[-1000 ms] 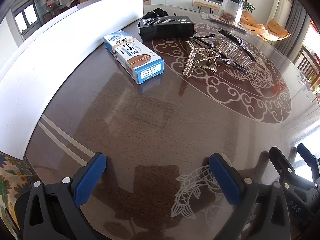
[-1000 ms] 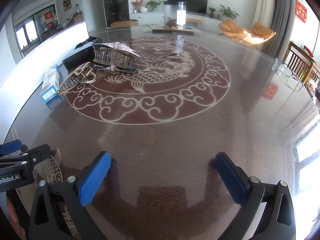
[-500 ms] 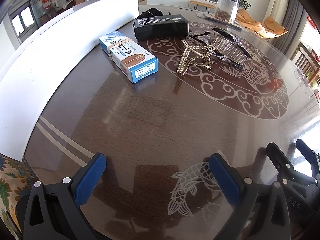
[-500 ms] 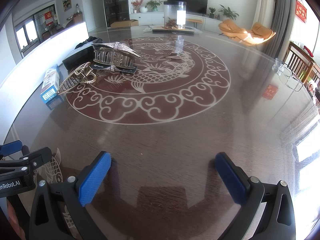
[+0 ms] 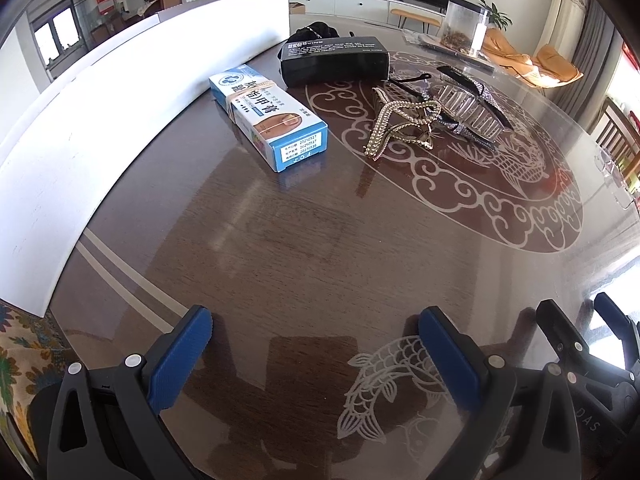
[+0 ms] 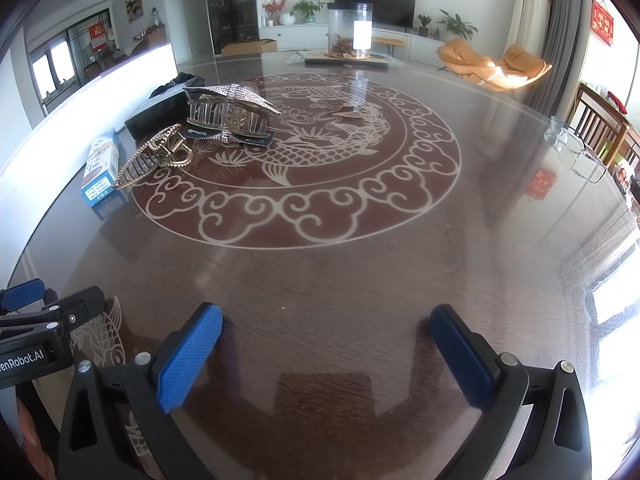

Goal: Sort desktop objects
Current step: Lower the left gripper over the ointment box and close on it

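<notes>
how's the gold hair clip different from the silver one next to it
The gold clip looks smaller and lies low on the table; the silver clip is bigger and stands taller, atop a dark strip. The gold one sits nearer the blue box, the silver one nearer the black box. Both are rhinestone-studded claw clips.

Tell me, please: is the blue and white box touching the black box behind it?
Apart. In the left wrist view, a strip of bare table shows between the far end of the blue and white box and the black box.

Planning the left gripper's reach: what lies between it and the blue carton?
Nothing: the left wrist view shows only bare dark wooden table between the left gripper and the blue rectangular carton.
</notes>
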The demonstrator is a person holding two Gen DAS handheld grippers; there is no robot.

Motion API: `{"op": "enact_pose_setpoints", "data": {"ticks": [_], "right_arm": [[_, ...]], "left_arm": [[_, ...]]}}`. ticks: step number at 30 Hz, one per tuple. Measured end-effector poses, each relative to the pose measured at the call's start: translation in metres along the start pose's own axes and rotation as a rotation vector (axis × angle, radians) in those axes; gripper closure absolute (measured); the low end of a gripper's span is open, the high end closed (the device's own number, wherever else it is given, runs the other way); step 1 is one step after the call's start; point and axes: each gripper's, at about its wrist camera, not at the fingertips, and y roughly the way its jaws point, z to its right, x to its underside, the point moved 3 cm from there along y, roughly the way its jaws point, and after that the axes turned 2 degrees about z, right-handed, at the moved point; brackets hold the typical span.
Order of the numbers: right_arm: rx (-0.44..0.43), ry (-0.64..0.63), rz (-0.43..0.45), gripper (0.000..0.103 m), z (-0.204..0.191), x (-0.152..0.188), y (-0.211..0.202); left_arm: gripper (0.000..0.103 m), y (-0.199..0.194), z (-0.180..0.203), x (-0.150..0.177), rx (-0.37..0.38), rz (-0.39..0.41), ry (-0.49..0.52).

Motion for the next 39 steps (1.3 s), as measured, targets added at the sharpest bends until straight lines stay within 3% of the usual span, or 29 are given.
{"op": "enact_pose_setpoints", "data": {"ticks": [5, 8, 14, 20, 25, 31, 35, 39], "right_arm": [[0.0, 0.0, 0.0, 0.0, 0.0, 0.0, 0.0], [0.0, 0.0, 0.0, 0.0, 0.0, 0.0, 0.0], [0.0, 0.0, 0.0, 0.0, 0.0, 0.0, 0.0], [0.0, 0.0, 0.0, 0.0, 0.0, 0.0, 0.0], [0.0, 0.0, 0.0, 0.0, 0.0, 0.0, 0.0], [0.0, 0.0, 0.0, 0.0, 0.0, 0.0, 0.0], [0.0, 0.0, 0.0, 0.0, 0.0, 0.0, 0.0], [0.0, 0.0, 0.0, 0.0, 0.0, 0.0, 0.0]], "left_arm": [[0.0, -0.003, -0.014, -0.004, 0.025, 0.014, -0.083], [0.0, -0.005, -0.023, -0.012, -0.003, 0.048, -0.106], [0.0, -0.011, -0.032, -0.074, -0.076, 0.149, -0.068], [0.0, 0.002, -0.067, -0.131, -0.059, 0.164, -0.281], [0.0, 0.04, -0.065, -0.141, -0.105, 0.093, -0.235], [0.0, 0.073, -0.066, -0.131, -0.101, 0.003, -0.21], [0.0, 0.072, -0.062, -0.127, -0.097, 0.069, -0.118], [0.0, 0.07, -0.065, -0.127, -0.066, 0.069, -0.067]]}}
